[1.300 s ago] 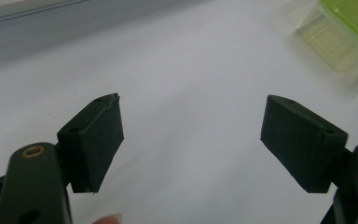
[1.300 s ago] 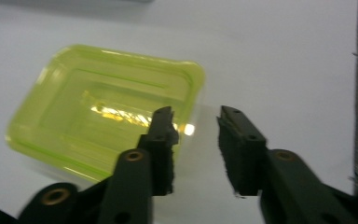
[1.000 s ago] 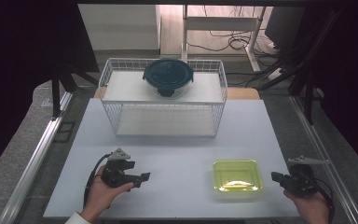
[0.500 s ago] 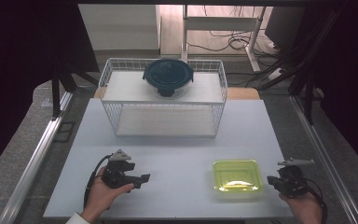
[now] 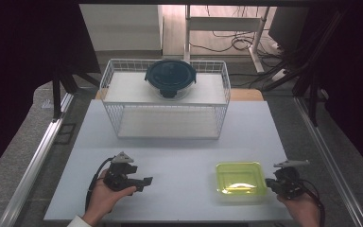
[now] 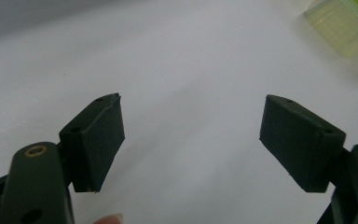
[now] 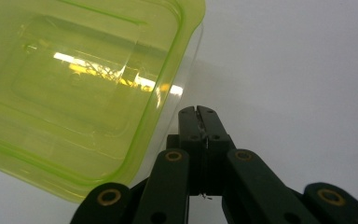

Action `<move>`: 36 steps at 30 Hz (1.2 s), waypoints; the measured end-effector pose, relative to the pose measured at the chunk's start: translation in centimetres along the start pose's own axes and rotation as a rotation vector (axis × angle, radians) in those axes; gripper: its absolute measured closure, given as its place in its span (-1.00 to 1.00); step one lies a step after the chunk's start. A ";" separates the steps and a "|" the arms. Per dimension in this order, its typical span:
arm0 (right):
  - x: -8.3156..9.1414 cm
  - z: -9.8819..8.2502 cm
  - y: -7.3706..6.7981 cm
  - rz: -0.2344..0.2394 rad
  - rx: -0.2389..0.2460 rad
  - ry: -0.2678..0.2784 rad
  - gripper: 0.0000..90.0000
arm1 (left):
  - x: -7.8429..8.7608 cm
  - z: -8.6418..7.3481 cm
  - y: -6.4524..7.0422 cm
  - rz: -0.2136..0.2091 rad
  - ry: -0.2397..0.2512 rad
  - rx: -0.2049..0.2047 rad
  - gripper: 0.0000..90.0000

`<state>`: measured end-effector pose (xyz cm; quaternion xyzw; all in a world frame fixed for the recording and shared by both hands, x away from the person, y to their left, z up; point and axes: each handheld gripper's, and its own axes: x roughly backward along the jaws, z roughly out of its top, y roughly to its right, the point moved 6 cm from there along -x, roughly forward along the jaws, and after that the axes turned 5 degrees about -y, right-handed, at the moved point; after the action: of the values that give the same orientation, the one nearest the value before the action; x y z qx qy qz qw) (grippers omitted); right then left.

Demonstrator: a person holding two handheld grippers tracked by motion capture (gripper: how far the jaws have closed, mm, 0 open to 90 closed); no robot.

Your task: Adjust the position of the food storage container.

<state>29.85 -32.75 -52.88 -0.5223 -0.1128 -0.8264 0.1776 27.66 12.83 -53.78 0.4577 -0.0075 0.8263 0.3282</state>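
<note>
1. Down in the high view, the left gripper (image 5: 144, 182) sits at the lower left of the frame on the white table (image 5: 179, 142), its jaws spread apart with nothing between them. The right gripper (image 5: 268, 184) is at the lower right, its tips just beside the right edge of the yellow-green box (image 5: 240, 178). A wire basket (image 5: 165, 101) stands at the upper middle, with a dark round lidded bowl (image 5: 170, 78) on its upper shelf.
2. Through the left gripper view, the two black pads (image 6: 98, 140) stand wide apart over bare table; the box (image 6: 347, 28) shows at the upper right corner, well apart.
3. Through the right gripper view, the jaws are clenched together, gripping nothing, at the lower middle of the frame. The box (image 7: 79, 88) fills the upper left, its near corner just beside the closed tips.
</note>
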 end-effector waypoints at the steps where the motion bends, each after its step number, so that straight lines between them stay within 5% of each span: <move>1: 0.0 0.0 0.0 0.001 0.003 -0.001 0.97 | 0.0 0.0 0.0 0.000 0.000 0.000 -0.53; 36: -1.9 3.5 -4.8 0.019 0.099 0.021 0.97 | 0.0 -0.1 -0.1 -0.004 -0.007 0.001 -0.53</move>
<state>31.50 -26.74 -53.15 -0.5051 -0.1464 -0.8236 0.2124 27.69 12.93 -53.89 0.4606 -0.0074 0.8241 0.3295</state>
